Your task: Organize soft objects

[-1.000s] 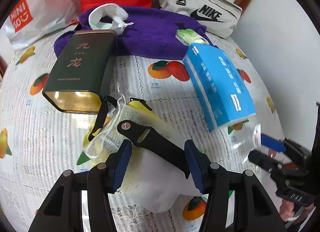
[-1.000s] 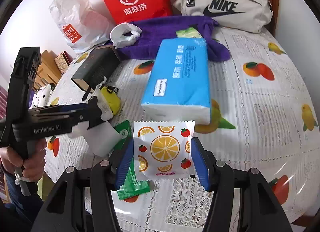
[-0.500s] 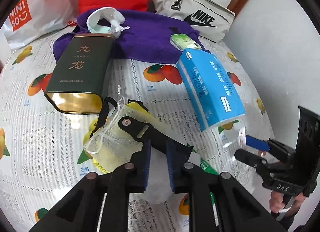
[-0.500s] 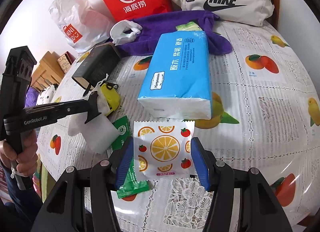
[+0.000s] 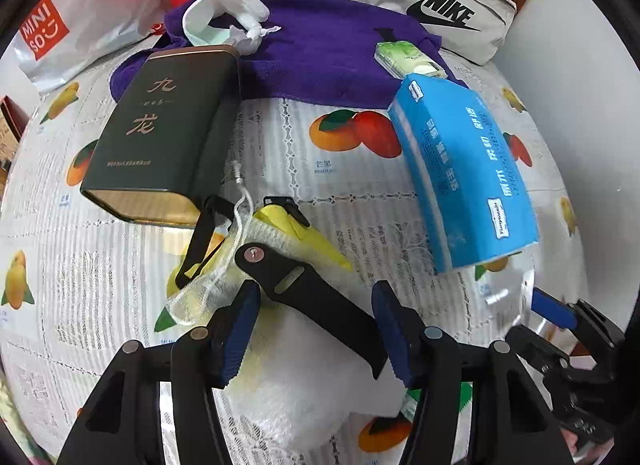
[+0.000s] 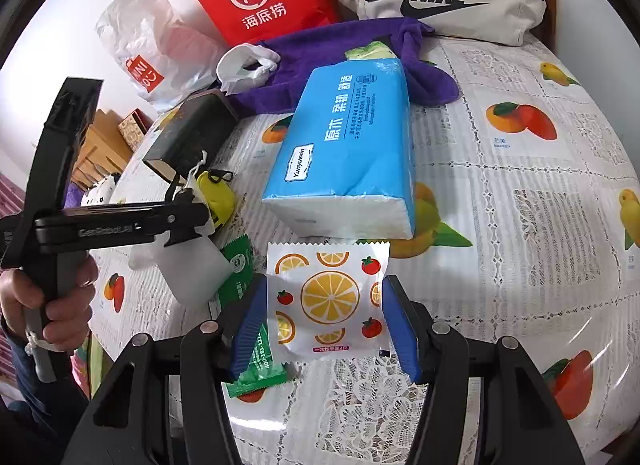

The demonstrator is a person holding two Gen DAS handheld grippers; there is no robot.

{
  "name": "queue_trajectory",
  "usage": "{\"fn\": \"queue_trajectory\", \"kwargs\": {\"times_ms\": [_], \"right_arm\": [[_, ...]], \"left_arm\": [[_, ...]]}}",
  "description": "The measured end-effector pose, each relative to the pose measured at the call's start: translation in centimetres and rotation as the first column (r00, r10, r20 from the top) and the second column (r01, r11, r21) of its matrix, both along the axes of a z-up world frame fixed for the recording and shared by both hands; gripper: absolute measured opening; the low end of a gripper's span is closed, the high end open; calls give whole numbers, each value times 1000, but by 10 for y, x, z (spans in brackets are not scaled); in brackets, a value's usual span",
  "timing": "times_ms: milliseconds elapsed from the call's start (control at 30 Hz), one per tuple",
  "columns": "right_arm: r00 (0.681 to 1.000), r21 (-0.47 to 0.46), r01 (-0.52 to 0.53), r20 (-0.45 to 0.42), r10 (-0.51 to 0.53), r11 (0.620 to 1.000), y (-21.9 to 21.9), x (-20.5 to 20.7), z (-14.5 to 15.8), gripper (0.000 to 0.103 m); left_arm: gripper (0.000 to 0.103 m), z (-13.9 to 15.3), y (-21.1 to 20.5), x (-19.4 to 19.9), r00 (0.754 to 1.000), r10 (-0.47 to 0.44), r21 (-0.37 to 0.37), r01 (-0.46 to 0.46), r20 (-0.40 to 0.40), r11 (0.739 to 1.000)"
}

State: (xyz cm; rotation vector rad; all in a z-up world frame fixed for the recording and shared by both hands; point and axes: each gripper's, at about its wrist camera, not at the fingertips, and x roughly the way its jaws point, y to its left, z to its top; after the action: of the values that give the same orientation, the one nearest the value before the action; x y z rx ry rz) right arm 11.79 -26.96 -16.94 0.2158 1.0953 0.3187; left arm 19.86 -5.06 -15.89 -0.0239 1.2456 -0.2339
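One blue tissue pack (image 6: 348, 145) lies just behind the orange-print packet (image 6: 328, 297) that the right gripper (image 6: 326, 321) clamps in its jaws on the desk (image 6: 520, 225). The left gripper (image 5: 316, 329) jaws are opening over a white pouch (image 5: 296, 381) with a black strap (image 5: 316, 301) across it.

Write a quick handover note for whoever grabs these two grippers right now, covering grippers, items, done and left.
Left gripper: jaws opening, straddling the black strap over the white foam pouch; nothing gripped.
Right gripper: pads at both edges of the orange-print packet, flat on the tablecloth.
Blue tissue pack lies mid-table, purple towel behind it, green sachet beside the packet.
Done: nothing visibly sorted.
Left: likely gather all soft items.
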Motion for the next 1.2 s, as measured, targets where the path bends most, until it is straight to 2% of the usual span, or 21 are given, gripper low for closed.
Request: {"fn": "queue_trajectory", "kwargs": {"times_ms": [33, 67, 100, 200, 267, 467, 633, 733, 767, 800, 867, 900, 1000, 1100, 1200], "right_arm": [[1000, 1, 0, 0, 0, 1000, 0, 0, 0, 57], [1000, 5, -1, -1, 1, 1000, -1, -1, -1, 57], [1000, 8, -1, -2, 1, 1000, -1, -2, -2, 57], [1000, 9, 0, -5, 0, 1000, -2, -4, -4, 57], [1000, 11, -1, -8, 1, 1000, -2, -3, -4, 57], [1000, 10, -8, -2, 8, 1000, 1, -4, -2, 57], [1000, 6, -22, 0, 22, 1000, 5, -5, -1, 57], [1000, 1, -28, -5, 28, 1000, 8, -3, -1, 57], [1000, 1, -28, -6, 28, 1000, 8, -3, -2, 57], [1000, 2, -28, -7, 28, 1000, 8, -2, -1, 57], [1000, -1, -30, -6, 30, 1000, 9, -1, -1, 57], [1000, -4, -30, -6, 30, 1000, 9, -1, -1, 57], [1000, -5, -28, -6, 28, 1000, 8, -1, 0, 57], [1000, -7, -26, -11, 26, 1000, 7, 0, -2, 57], [999, -6, -27, -16, 27, 1000, 8, 0, -3, 57]], "left_arm": [[52, -1, -1, 0, 1000, -3, -1, 3, 2, 1000], [40, -1, -1, -1, 1000, -10, -7, 10, 4, 1000], [35, 0, 0, -3, 1000, -22, -14, 23, 12, 1000], [24, 8, 3, -10, 998, -45, -11, 45, 51, 999], [20, 13, 7, -13, 997, -54, -25, 56, 58, 998], [19, 20, 25, -23, 996, -61, -86, 66, 66, 994], [19, 11, 39, -21, 999, -32, -79, 34, 29, 996], [26, 7, 41, -19, 999, -25, -79, 27, 24, 996], [33, 7, 40, -18, 999, -22, -60, 24, 26, 998], [34, 8, 39, -16, 999, -12, -30, 13, 41, 999], [33, 9, 40, -13, 998, -6, -36, 8, 55, 999], [28, 9, 40, -11, 999, -4, -47, 7, 53, 999], [22, 8, 40, -9, 998, -21, -48, 23, 52, 999], [21, 7, 42, -12, 999, -25, -59, 27, 46, 998], [23, 6, 39, -14, 998, -52, -35, 53, 37, 998]]}}
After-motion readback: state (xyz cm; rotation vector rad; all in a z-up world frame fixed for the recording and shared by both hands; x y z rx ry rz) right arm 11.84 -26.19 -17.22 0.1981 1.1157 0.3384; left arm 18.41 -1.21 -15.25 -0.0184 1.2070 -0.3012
